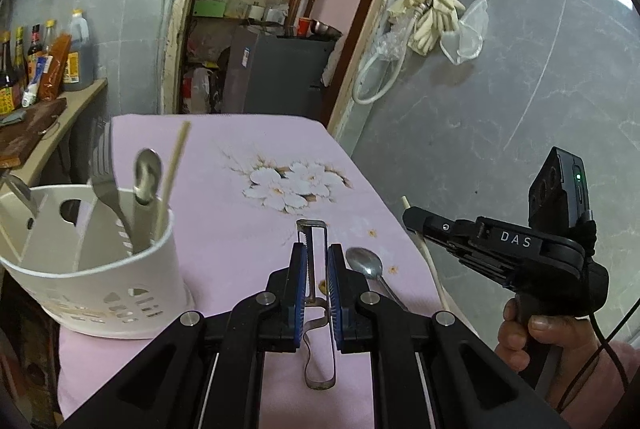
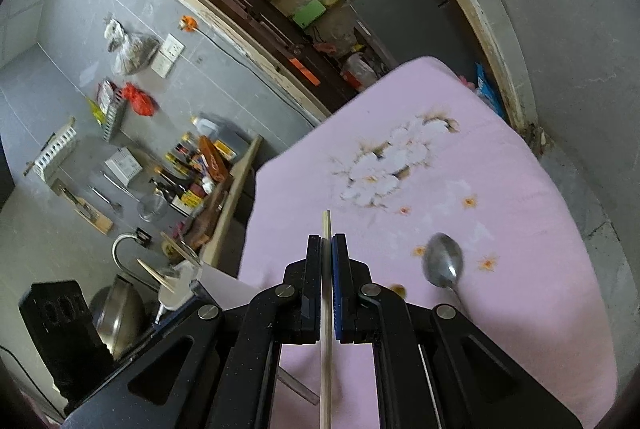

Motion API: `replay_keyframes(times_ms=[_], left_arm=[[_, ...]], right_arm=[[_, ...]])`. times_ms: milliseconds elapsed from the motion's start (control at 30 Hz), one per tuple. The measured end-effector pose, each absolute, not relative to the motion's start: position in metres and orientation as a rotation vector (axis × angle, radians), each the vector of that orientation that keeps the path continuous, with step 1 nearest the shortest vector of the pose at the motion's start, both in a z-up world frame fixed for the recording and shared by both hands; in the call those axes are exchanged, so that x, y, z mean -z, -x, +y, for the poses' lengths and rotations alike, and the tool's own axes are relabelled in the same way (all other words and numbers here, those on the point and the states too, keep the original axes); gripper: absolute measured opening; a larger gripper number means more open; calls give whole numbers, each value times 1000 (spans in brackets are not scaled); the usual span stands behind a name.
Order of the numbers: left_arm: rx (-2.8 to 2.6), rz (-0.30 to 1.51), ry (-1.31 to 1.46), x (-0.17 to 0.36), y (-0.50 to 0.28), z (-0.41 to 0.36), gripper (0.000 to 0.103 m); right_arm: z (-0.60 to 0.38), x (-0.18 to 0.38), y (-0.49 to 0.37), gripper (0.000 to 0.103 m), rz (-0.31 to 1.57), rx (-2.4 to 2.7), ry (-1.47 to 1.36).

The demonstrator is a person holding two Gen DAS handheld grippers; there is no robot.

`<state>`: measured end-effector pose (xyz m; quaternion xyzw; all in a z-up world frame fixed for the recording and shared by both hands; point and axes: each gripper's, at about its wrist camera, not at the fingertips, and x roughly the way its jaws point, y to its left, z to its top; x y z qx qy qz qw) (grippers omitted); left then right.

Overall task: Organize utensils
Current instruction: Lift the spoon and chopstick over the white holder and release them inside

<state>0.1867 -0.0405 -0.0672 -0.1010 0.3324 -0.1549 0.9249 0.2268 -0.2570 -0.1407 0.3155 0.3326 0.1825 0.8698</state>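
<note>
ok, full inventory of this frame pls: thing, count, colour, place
utensil holder: 1, white, on the pink cloth's left side
spatula: 1, grey, standing in the holder
spoon in holder: 1, silver
chopstick in holder: 1, pale wood
loose spoon: 1, silver, lying on the cloth between the grippers
peeler: 1, metal, in the left gripper
held chopstick: 1, pale wood, in the right gripper
tablecloth: 1, pink with white flowers
sauce bottles: several, dark, on the side counter
left gripper: black, blue pads, shut on the peeler
right gripper: black, shut on the chopstick
hand: 1, holding the right gripper's handle
</note>
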Motion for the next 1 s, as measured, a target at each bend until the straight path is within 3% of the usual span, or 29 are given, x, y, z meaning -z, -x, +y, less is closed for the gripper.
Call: replay_keyframes(times_ms=[667,1000], left_arm=[[175,491,250,-21,-162,68,10],[59,382,265,-44,-170,138,10]], right_arm=[[-123,9,-252,5,310,-652,-479],[-63,-19,-258,5,138,-615,-467]])
